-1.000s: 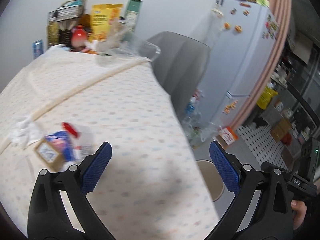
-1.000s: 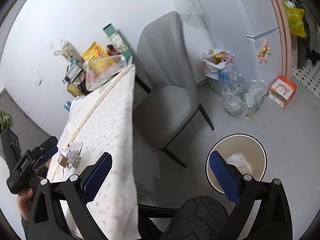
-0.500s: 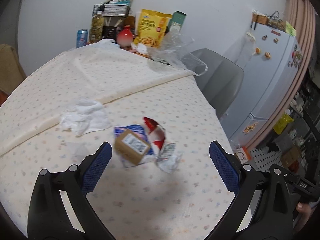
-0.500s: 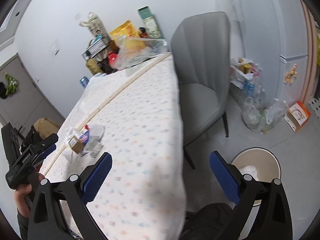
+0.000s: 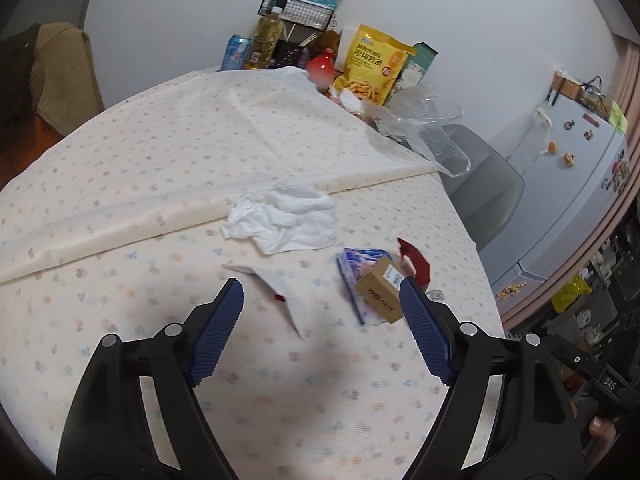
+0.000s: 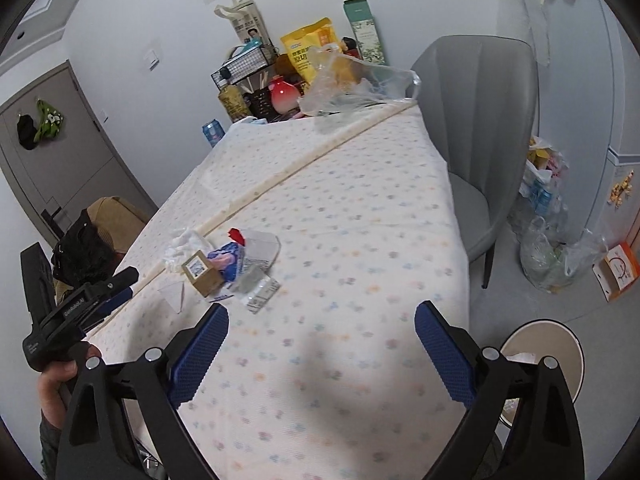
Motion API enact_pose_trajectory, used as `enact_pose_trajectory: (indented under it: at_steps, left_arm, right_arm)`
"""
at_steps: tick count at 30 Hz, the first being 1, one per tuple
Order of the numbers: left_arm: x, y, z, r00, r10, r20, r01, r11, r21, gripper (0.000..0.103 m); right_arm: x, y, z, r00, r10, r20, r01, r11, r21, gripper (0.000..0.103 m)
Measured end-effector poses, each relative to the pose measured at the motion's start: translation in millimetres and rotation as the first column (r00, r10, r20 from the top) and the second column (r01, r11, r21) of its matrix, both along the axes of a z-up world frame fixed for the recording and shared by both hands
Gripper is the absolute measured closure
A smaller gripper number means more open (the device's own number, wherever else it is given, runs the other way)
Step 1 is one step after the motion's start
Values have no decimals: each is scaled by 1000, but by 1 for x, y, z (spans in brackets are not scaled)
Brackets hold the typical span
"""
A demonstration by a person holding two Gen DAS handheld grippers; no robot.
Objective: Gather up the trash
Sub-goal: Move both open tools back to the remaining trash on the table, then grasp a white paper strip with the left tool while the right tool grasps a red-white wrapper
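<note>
Trash lies on the dotted tablecloth [image 5: 140, 160]: a crumpled white tissue [image 5: 280, 216], a flat white paper scrap [image 5: 280, 292], a small brown cardboard box [image 5: 378, 294] on a blue wrapper [image 5: 354, 260], and a red wrapper piece [image 5: 416, 258]. My left gripper [image 5: 322, 330] is open and empty, just short of the paper scrap and box. In the right wrist view the box [image 6: 202, 270] and clear wrappers [image 6: 258, 264] lie ahead to the left. My right gripper [image 6: 322, 354] is open and empty above the table. A round bin [image 6: 560, 344] stands on the floor at the right.
Groceries crowd the table's far end: a yellow snack bag [image 5: 372, 68], an oil bottle [image 5: 266, 40], a wire basket [image 5: 298, 10], a clear plastic bag [image 6: 352, 80]. A grey chair [image 6: 480, 128] stands beside the table. Bags of bottles [image 6: 548, 248] sit by the fridge.
Both grippers have swung from the floor and bin side back over the table. The trash pile is now closer in both views. Both stay open.
</note>
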State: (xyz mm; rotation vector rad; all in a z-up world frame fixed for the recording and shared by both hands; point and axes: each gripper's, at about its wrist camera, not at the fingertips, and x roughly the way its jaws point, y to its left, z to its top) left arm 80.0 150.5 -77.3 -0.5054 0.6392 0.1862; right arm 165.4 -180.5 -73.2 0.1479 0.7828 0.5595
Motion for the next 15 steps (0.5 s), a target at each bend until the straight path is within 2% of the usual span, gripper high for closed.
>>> enact_pose_trajectory:
  at_steps: [3,8,11,14,15]
  left_arm:
    - [0,6,-9,1000,0,-20,-1,1000,-12,29]
    - [8,10,-25,998,7,-61,-9,999,-31,32]
    - [18,10,-33,996,3,-88,-5,999,-32,40]
    - [26,14,-41,995,10,-103,-15,999,-50,61]
    - [29,15,-44,994,13,-113,-20,998,-57,74]
  right_arm:
    - [-1,13,2,1000,19,5,-19,1000,-7,14]
    - [1,28,3,999,42,0,-42,999,-9,17]
    - [4,34,1,999,52,-10,-52,999,-1,19]
    - [9,42,1,998,64,-20,-64,998,-3,21]
    - [12,44,1,997,69,-22,-69,998,-2,22]
